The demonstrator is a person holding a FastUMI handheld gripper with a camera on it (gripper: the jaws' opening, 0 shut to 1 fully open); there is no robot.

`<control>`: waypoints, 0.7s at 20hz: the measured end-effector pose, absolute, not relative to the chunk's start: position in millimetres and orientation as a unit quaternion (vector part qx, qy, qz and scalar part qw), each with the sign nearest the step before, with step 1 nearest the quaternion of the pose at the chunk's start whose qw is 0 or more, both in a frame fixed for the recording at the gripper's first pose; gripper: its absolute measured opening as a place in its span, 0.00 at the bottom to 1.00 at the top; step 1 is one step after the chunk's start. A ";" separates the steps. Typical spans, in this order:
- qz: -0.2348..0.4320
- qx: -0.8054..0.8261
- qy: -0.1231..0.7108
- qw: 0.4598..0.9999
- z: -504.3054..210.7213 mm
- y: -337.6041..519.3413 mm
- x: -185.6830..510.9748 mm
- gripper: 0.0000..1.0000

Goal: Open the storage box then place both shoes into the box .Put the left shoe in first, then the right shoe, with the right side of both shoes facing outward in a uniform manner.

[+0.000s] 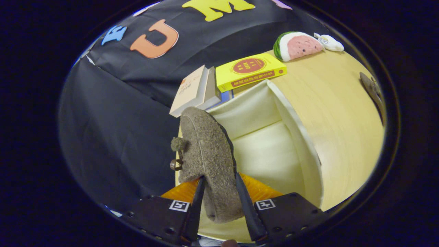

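Claw-mounted fisheye, close above box [301, 144]

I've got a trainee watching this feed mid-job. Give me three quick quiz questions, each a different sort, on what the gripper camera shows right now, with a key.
1. True or false: the gripper has both fingers pressed on the fuzzy shoe.
2. Multiple choice: what lies just beyond the held shoe? A) a closed lid B) the open storage box C) a bowl of fruit
3. Fill in: behind the box, next to the yellow book on the table, sits a plush shaped like a slice of ____.

Key: 1 true; 2 B; 3 watermelon.
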State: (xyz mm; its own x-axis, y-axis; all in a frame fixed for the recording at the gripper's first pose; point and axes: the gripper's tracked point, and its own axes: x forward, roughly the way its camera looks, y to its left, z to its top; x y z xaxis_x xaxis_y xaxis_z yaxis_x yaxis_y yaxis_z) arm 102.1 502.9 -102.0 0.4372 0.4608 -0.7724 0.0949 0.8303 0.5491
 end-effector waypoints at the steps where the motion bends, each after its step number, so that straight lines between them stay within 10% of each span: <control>1: 0.118 0.268 0.523 0.801 -105.4 504.6 99.4 0.55; 5: 0.128 0.257 0.539 0.792 -107.7 503.2 90.1 0.82; 14: 0.175 0.161 0.433 0.869 -45.1 467.1 95.2 0.94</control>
